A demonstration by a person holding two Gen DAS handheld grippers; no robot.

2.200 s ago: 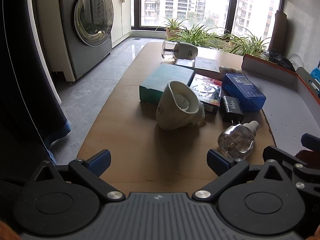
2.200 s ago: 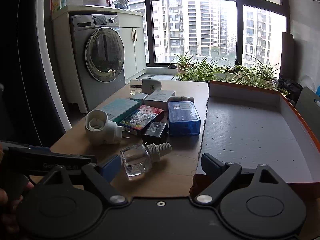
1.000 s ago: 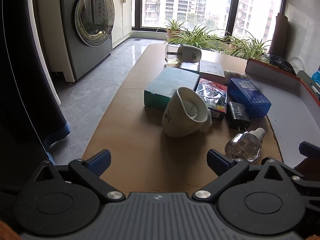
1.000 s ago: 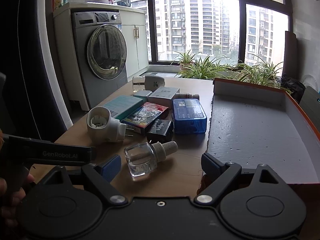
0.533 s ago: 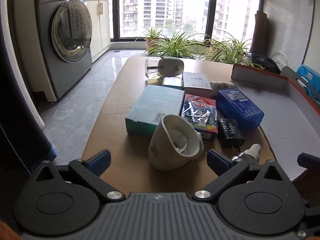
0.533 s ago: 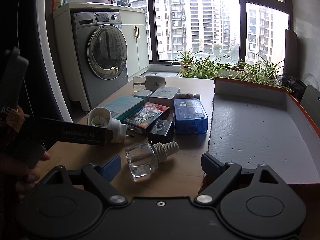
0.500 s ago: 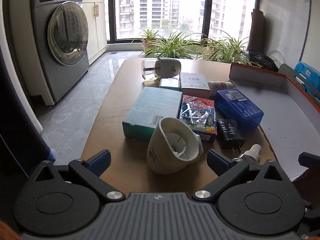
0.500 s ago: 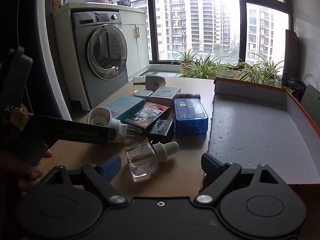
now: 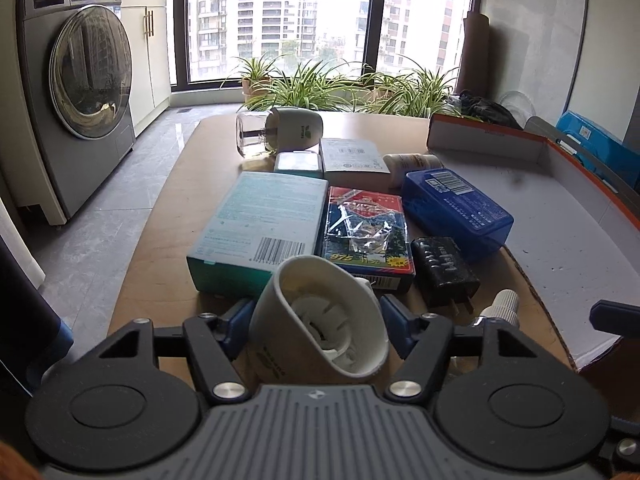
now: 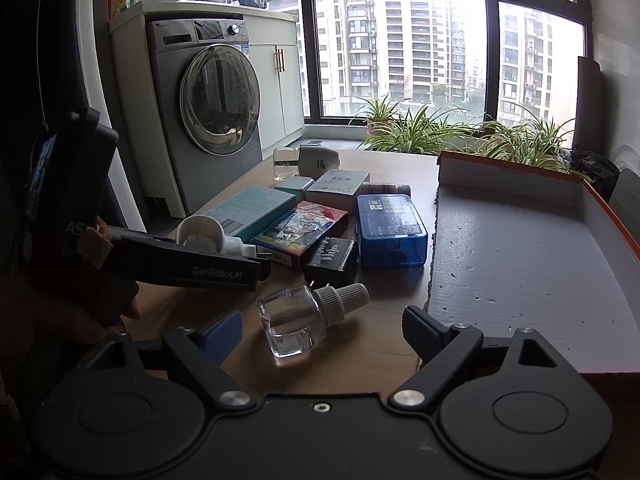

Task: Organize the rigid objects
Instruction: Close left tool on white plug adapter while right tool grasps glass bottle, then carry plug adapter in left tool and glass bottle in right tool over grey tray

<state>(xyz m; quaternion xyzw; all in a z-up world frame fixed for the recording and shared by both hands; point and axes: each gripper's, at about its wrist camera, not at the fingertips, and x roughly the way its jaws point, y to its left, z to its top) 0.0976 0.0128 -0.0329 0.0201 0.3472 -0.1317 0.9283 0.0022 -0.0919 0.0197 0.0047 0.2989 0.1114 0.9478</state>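
My left gripper (image 9: 316,320) has its blue pads on both sides of a white plug-in diffuser (image 9: 320,324) lying on the wooden table (image 9: 160,248), its open end toward the camera. In the right wrist view the left gripper (image 10: 256,264) reaches across to the same diffuser (image 10: 200,236). My right gripper (image 10: 324,328) is open and empty, with a clear glass refill bottle (image 10: 292,320) with a white cap lying between its fingers. A large grey tray with an orange rim (image 10: 540,248) lies to the right.
Behind the diffuser lie a teal box (image 9: 260,224), a red card pack (image 9: 364,232), a black charger (image 9: 444,268), a blue plastic case (image 9: 456,208), a white box (image 9: 352,156) and a second diffuser with bottle (image 9: 280,132). A washing machine (image 10: 208,116) stands left.
My left gripper has moved forward to the white diffuser and its fingers have narrowed from wide open to both sides of it. The right gripper has stayed still and open.
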